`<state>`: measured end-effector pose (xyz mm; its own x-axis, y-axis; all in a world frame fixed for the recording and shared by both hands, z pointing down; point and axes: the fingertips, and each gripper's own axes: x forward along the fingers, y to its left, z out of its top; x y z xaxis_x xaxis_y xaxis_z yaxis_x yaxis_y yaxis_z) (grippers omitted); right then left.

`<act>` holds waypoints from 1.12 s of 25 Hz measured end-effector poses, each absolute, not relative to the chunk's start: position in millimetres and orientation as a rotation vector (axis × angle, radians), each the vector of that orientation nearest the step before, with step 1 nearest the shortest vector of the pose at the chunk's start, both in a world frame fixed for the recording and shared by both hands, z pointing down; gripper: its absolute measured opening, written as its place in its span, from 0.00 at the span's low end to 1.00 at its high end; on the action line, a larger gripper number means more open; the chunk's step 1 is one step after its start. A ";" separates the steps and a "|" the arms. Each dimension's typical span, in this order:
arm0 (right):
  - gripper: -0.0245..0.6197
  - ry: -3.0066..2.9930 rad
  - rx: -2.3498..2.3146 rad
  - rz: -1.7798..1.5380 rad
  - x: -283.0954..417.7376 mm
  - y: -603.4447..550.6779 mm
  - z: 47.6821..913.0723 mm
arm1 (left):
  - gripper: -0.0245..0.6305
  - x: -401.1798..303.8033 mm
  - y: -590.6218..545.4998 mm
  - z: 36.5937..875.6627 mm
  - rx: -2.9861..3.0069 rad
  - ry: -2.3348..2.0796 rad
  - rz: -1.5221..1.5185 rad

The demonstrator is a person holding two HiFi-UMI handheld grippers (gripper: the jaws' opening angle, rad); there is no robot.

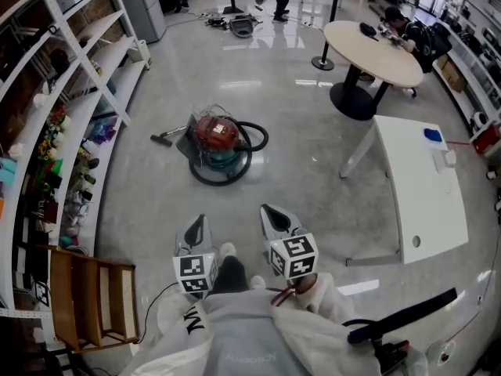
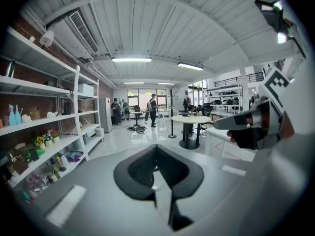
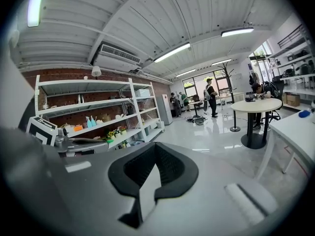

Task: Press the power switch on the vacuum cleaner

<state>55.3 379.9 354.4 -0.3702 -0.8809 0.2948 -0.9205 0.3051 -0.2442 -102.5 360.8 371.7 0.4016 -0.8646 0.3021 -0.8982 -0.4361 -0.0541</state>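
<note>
A red and teal canister vacuum cleaner (image 1: pixel 217 138) lies on the grey floor, its black hose (image 1: pixel 252 141) looped round it and its nozzle (image 1: pixel 163 139) pointing left. Both grippers are held close to my body, well short of the vacuum and pointing toward it. My left gripper (image 1: pixel 199 221) is shut on nothing, its jaws meeting at the tip (image 2: pixel 156 147). My right gripper (image 1: pixel 268 210) is likewise shut and empty (image 3: pixel 156 145). Neither gripper view shows the vacuum clearly; both look level across the room.
White shelving (image 1: pixel 86 84) with small items lines the left wall. A wooden chair (image 1: pixel 90 296) stands at my lower left. A white rectangular table (image 1: pixel 419 182) is on the right and a round table (image 1: pixel 372 49) behind it. People stand at the far end (image 2: pixel 152 109).
</note>
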 end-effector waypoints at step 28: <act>0.04 -2.401 1.719 0.595 59.4 319.4 365.9 | 0.04 -99.6 294.7 383.0 2.523 -1.552 0.411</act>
<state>59.4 319.4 365.9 -0.3432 -0.8803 0.3277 -0.9314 0.2738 -0.2399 -99.6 294.7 383.0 0.4267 -0.8500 0.3088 -0.8914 -0.4529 -0.0151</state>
